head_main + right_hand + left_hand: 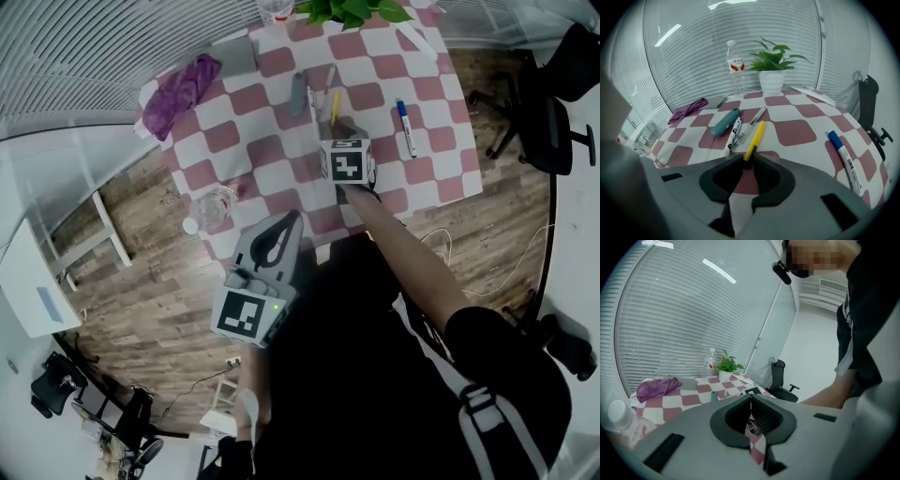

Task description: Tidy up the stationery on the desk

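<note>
A yellow pen [755, 138] lies on the checked desk [801, 131] pointing away from me, and my right gripper [747, 164] is shut on its dark near end. Left of it lie a silver pen [749, 125], a white pen [733, 136] and a teal pen case [725, 122]. A blue-capped marker [843, 157] rests to the right. From above, the yellow pen [335, 105] shows just beyond the right gripper [342, 127]. My left gripper [291, 217] hangs shut and empty off the desk's near edge; its tips [750, 397] meet.
A potted plant [772, 70] and a water bottle [735, 65] stand at the desk's far side, with a purple cloth [178, 89] and grey notebook [234, 56] at far left. A clear bottle [214, 204] lies at the near-left edge. A black office chair [553, 103] stands right.
</note>
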`<action>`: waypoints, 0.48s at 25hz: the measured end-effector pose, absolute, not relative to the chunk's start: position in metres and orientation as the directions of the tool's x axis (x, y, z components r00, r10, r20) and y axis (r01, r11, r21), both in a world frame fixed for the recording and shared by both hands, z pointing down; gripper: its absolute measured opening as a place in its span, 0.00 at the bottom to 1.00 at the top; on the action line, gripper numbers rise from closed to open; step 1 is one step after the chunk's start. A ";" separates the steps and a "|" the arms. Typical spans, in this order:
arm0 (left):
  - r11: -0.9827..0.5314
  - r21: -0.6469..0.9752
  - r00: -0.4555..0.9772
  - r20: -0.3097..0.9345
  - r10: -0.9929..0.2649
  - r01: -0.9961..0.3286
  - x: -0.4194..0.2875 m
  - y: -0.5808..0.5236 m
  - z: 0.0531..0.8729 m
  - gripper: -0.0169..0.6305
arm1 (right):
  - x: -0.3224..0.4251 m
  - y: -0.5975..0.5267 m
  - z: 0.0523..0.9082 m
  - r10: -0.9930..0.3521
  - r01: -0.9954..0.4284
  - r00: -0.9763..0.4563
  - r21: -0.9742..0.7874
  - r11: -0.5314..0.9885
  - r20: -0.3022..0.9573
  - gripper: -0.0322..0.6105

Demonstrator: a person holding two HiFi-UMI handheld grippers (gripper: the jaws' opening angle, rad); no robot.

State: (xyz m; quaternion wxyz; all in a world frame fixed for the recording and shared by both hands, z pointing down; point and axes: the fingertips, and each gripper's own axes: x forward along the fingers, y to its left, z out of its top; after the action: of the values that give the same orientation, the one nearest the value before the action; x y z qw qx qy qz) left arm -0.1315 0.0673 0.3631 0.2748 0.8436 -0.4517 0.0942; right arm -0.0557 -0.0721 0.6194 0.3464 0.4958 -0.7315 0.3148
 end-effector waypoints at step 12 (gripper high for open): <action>-0.445 0.373 0.574 0.398 -0.716 -0.814 -0.111 0.068 0.361 0.08 | -0.032 -0.071 0.615 -0.504 -0.943 -0.263 -0.109 0.315 0.823 0.15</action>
State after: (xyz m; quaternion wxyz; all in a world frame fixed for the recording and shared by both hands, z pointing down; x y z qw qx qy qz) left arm -0.1114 0.0679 0.3611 0.2698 0.8450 -0.4526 0.0911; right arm -0.0321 -0.0713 0.6155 0.3513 0.4949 -0.7307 0.3125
